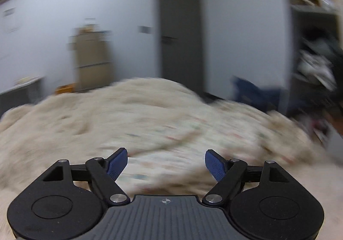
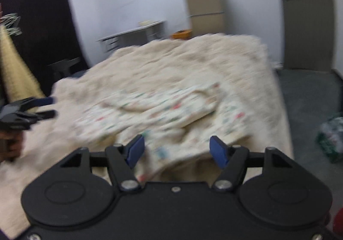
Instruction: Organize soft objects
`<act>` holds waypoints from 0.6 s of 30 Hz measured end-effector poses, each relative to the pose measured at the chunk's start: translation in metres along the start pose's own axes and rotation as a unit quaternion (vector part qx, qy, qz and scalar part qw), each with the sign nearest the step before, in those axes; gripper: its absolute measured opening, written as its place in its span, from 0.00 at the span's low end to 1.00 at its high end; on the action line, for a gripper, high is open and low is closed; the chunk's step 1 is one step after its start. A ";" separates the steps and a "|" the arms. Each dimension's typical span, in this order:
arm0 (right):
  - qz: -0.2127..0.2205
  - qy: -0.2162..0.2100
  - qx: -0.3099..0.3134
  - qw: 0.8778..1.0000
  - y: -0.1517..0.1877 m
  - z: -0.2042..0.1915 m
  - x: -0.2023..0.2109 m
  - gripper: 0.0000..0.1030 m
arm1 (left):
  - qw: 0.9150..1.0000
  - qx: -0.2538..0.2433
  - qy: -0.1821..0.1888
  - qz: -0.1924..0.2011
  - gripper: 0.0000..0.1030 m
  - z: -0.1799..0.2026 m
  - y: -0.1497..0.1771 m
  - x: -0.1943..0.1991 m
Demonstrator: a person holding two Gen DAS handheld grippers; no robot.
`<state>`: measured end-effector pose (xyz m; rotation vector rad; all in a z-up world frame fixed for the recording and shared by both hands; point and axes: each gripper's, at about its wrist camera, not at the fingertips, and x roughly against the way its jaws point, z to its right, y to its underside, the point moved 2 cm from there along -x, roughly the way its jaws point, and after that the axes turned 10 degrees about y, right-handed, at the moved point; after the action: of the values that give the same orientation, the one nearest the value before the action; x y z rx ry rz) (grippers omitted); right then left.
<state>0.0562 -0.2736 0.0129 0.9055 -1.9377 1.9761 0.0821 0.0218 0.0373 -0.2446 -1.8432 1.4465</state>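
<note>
Right wrist view: both grippers empty over a patterned cloth on the bed.
Right gripper (image 2: pixel 176 149) and left gripper (image 1: pixel 166 163) have fingers apart, holding nothing; the patterned cloth (image 2: pixel 163 109) lies rumpled mid-bed on a fluffy cream blanket (image 2: pixel 193 61). Blur hides any writing.

Patterned cloth (image 2: pixel 163 109) lies on the fluffy blanket (image 2: pixel 193 57); cabinet (image 2: pixel 205 8) stands behind; door (image 2: pixel 306 14) at right rear; left gripper (image 2: pixel 50 108) at left.
</note>
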 end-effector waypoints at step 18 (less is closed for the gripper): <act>-0.081 0.019 0.181 0.980 0.034 -0.071 -0.029 0.58 | 0.992 -0.048 0.041 -0.112 0.47 0.016 0.034 -0.047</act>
<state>0.0413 -0.2013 -0.0267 1.0633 -1.4527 2.2659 0.0942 -0.0058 -0.0148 -0.1372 -1.8114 1.1802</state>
